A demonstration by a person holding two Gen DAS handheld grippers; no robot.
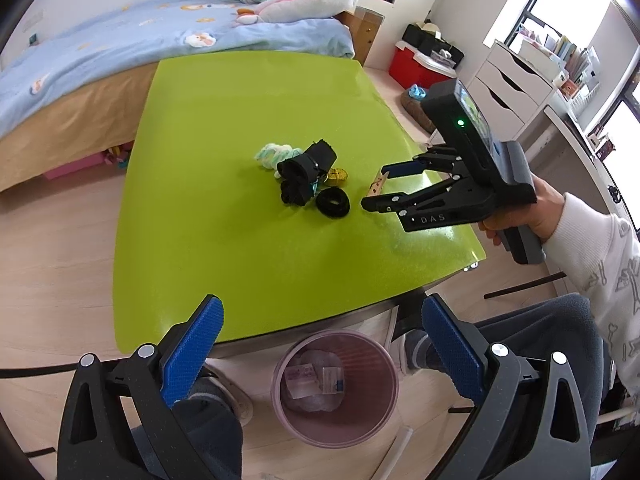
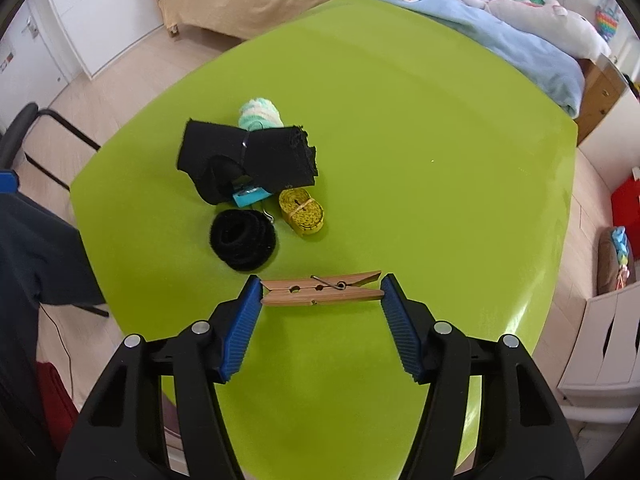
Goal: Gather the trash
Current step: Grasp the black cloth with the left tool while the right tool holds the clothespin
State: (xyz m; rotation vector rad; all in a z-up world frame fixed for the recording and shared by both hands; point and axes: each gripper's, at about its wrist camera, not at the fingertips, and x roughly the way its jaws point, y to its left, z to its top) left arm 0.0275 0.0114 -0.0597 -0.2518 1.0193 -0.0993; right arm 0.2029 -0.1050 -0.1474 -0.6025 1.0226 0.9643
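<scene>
A wooden clothespin (image 2: 322,289) is held lengthwise between the blue pads of my right gripper (image 2: 322,292), which is shut on its two ends; it also shows in the left wrist view (image 1: 376,185) just above the green table (image 1: 240,248). A pile lies mid-table: black cloth (image 2: 256,156), black hair ties (image 2: 243,240), yellow tape measure (image 2: 302,214), mint fuzzy item (image 2: 260,114), blue clip (image 2: 248,197). My left gripper (image 1: 320,344) is open and empty, held above the pink trash bin (image 1: 335,386) by the table's near edge.
The bin stands on the floor and holds paper scraps and plastic. A bed (image 1: 120,48) with plush toys lies behind the table. White drawers (image 1: 508,92) and a red box (image 1: 416,64) stand at right. A chair (image 2: 36,128) stands at left.
</scene>
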